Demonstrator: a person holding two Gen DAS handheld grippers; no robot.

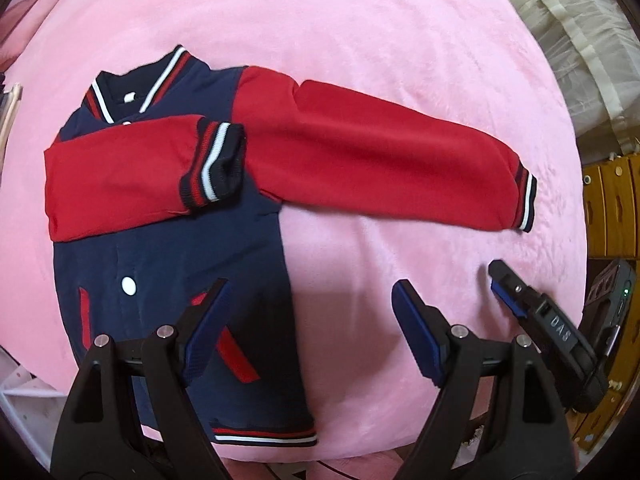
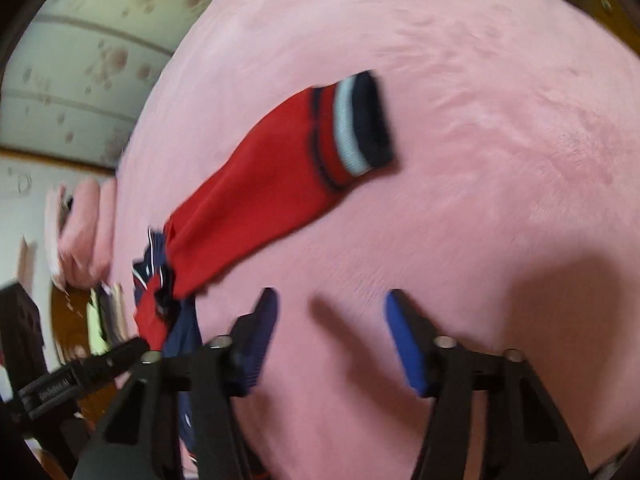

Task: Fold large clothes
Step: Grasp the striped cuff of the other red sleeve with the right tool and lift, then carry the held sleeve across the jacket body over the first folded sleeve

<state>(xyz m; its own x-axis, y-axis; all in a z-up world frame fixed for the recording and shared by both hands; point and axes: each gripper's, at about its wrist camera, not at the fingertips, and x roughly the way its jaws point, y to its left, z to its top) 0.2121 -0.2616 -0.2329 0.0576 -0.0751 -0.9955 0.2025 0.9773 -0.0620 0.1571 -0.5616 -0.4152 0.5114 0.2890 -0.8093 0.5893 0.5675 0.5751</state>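
Observation:
A navy varsity jacket [image 1: 168, 248] with red sleeves lies face up on a pink blanket [image 1: 340, 20]. One red sleeve [image 1: 120, 176] is folded across the chest. The other sleeve [image 1: 380, 148] stretches out to the right, and its striped cuff [image 1: 526, 204] rests on the blanket. My left gripper [image 1: 312, 286] hangs open above the jacket's lower right edge, holding nothing. In the right wrist view, my right gripper [image 2: 332, 294] is open over bare blanket, short of the outstretched sleeve's cuff [image 2: 360, 128]. One of its fingers [image 1: 506, 284] shows below that cuff.
Yellow wooden furniture [image 1: 608, 208] stands past the bed's right edge, with cream fabric [image 1: 560, 20] behind it. Pink pillows [image 2: 84, 232] lie at the bed's far end below a flowered wall [image 2: 100, 60]. A white shelf [image 1: 24, 400] sits at the lower left.

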